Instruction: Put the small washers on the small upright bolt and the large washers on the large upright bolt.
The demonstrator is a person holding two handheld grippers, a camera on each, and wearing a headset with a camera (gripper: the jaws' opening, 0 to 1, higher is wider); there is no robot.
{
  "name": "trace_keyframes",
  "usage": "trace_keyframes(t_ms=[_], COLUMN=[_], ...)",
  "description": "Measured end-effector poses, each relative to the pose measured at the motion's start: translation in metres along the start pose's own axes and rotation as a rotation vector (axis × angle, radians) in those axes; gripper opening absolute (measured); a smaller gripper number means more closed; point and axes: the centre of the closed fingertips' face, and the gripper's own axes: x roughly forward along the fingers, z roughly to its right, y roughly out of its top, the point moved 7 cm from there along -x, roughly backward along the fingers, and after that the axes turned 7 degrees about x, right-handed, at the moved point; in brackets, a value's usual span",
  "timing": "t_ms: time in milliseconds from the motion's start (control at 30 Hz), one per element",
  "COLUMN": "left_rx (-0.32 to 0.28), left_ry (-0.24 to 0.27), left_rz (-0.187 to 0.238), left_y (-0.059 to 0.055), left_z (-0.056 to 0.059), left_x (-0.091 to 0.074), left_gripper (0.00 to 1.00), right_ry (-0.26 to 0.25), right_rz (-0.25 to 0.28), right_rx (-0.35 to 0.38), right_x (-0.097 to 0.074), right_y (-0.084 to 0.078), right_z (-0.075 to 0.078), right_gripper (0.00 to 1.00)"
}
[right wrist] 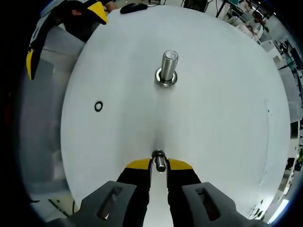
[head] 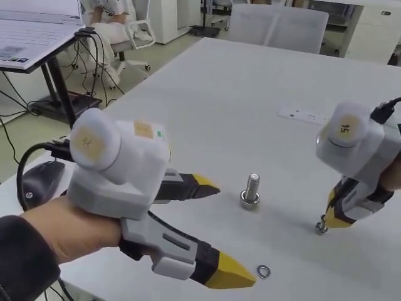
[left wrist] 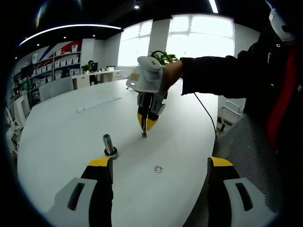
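A large upright bolt (head: 252,187) (left wrist: 108,143) (right wrist: 168,64) stands mid-table with a ring at its base. To its right stands a small upright bolt (head: 321,227) (left wrist: 144,135) (right wrist: 160,162). My right gripper (head: 331,221) (left wrist: 145,124) (right wrist: 160,164) points down with its yellow tips closed around the top of the small bolt. I cannot see whether a washer sits between them. A small loose washer (head: 264,271) (left wrist: 158,168) (right wrist: 98,106) lies flat near the front edge. Just above that washer my left gripper (head: 224,232) (left wrist: 160,163) hovers wide open and holds nothing.
A white flat strip (head: 304,115) (left wrist: 98,104) lies on the white table (head: 238,100) beyond the bolts. A dark computer mouse (head: 41,182) rests by the left edge. A grey chair (head: 279,25) stands at the far end. The front edge runs close to the loose washer.
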Motion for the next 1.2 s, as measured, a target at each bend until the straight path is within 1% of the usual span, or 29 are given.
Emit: trace_keyframes(t_ms=[467, 667, 800, 867, 1000, 1200], left_rx=[-0.006, -0.007, -0.007, -0.007, -0.006, -0.004], left_ry=[0.001, -0.001, -0.002, -0.002, -0.003, -0.005], left_rz=[-0.005, -0.006, -0.007, -0.006, -0.005, -0.005], left_y=[0.0, -0.001, -0.001, -0.001, -0.001, 0.0], left_z=[0.0, 0.0, 0.001, 0.0, 0.001, 0.001], left_x=[0.0, 0.001, 0.001, 0.001, 0.001, 0.001], left_gripper=[0.81, 0.81, 0.81, 0.81, 0.81, 0.81], right_ry=[0.005, 0.003, 0.003, 0.001, -0.005, -0.022], right_rz=[-0.006, 0.002, 0.005, 0.0, 0.01, 0.028], right_rx=[-0.004, -0.006, -0.005, -0.006, -0.003, 0.006], right_x=[0.011, 0.012, 0.012, 0.012, 0.011, 0.007], right_y=[-0.002, -0.001, -0.001, -0.002, -0.002, -0.005], right_z=[-0.001, 0.0, -0.001, -0.001, -0.001, 0.001], right_gripper=[0.14, 0.14, 0.16, 0.17, 0.21, 0.34])
